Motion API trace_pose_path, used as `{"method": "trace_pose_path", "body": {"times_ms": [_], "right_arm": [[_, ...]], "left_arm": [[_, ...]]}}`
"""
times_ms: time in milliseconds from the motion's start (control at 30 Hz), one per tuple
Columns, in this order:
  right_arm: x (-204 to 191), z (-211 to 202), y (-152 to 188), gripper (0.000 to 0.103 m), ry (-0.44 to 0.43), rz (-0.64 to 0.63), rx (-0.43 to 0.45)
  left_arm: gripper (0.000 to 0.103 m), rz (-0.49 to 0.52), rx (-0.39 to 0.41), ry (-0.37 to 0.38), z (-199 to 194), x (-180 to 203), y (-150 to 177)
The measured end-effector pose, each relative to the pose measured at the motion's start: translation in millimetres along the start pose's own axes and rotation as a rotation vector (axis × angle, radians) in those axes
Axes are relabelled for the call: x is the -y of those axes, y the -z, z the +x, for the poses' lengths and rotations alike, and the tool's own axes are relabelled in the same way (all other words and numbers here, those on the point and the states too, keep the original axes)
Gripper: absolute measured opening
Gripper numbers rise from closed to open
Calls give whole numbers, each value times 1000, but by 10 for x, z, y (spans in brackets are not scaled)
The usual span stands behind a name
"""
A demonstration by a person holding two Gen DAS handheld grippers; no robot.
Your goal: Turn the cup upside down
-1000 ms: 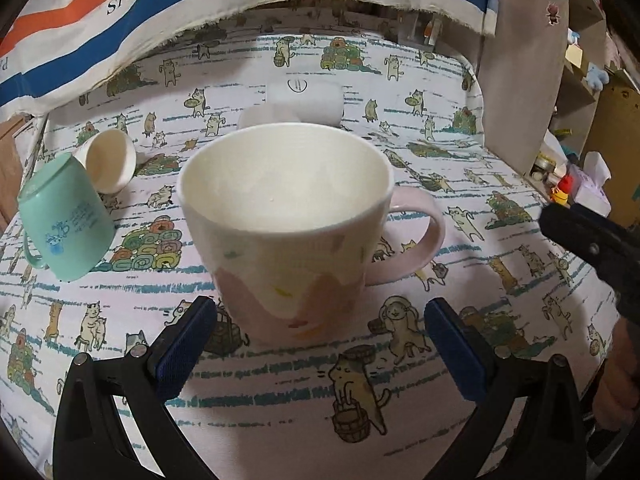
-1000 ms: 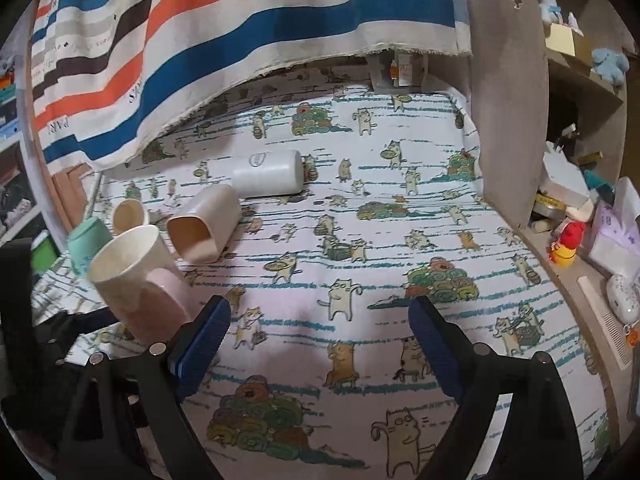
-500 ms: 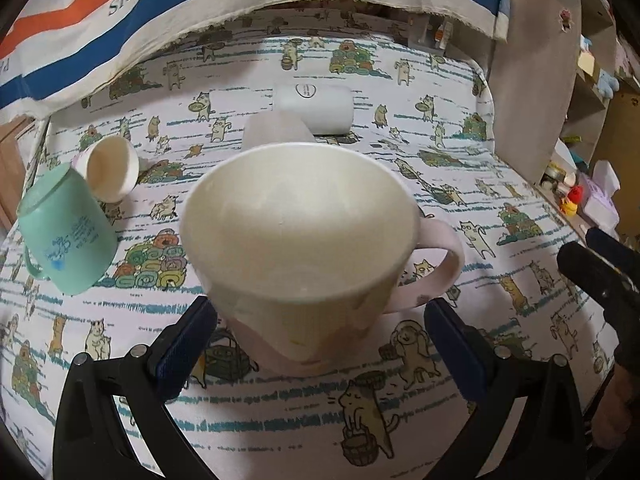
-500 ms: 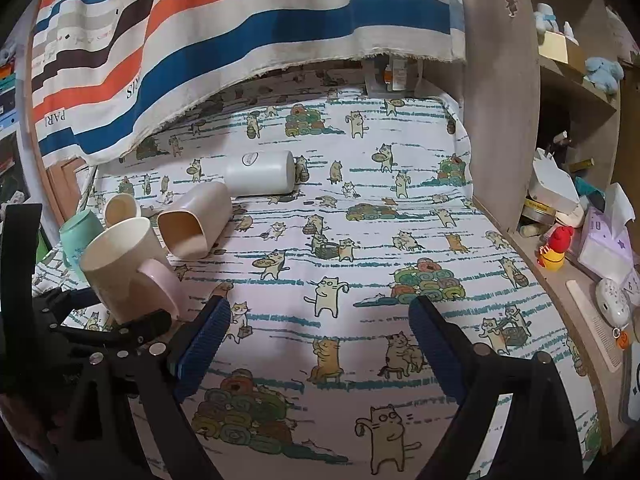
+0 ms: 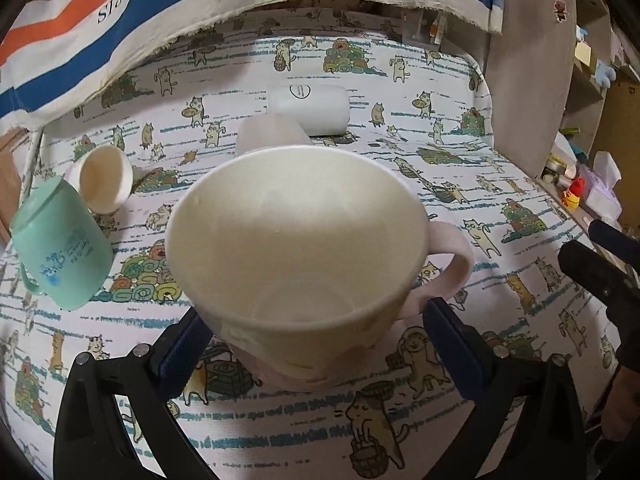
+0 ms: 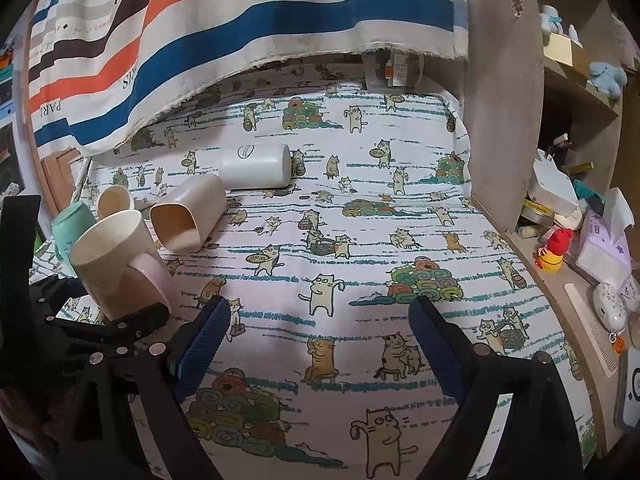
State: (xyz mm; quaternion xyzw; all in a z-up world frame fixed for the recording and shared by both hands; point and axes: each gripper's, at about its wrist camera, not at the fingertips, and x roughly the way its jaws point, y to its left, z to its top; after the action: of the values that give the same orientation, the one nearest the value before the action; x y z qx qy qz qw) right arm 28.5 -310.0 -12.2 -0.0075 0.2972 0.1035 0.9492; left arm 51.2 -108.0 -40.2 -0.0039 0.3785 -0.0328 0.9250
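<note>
Left gripper [image 5: 316, 342] low in the left wrist frame, jaws pinching the cream-and-pink cup [image 5: 298, 248] at its lower body, blue pads [image 5: 182, 350] against both sides. Cup at frame centre, tilted with its mouth toward the camera, pink handle [image 5: 452, 268] out to the right. In the right wrist frame, same cup at middle left, leaning, held above the cat-print cloth [image 6: 360, 240] on the worktop. Right gripper [image 6: 320, 348] low in that frame, jaws spread wide with nothing between them, only the cloth beyond. Behind the cup: mint-green mug [image 5: 60, 244] upside down at left, small white cup [image 5: 106, 180] on its side next to it, beige tumbler [image 6: 188, 216] on its side, white cylinder [image 6: 256, 166] lying farther back. Striped fabric [image 6: 240, 20] hanging across the top.
</note>
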Motion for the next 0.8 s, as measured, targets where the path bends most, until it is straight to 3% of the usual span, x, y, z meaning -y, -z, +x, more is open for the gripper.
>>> {"method": "trace_pose_path", "body": {"times_ms": [200,300,800], "right_arm": [[-57,23,-3,92,-1,-1,-10],[-101,31,-5,92,0,-7,-13],[-206,-2,-29,92,-3,-27,-5]], "left_arm": [[101,-43,-53,52,112,-96,-15],[84,-58,-63,41,124,-135,-6],[84,-19,-31,86,-109,-164,111]]}}
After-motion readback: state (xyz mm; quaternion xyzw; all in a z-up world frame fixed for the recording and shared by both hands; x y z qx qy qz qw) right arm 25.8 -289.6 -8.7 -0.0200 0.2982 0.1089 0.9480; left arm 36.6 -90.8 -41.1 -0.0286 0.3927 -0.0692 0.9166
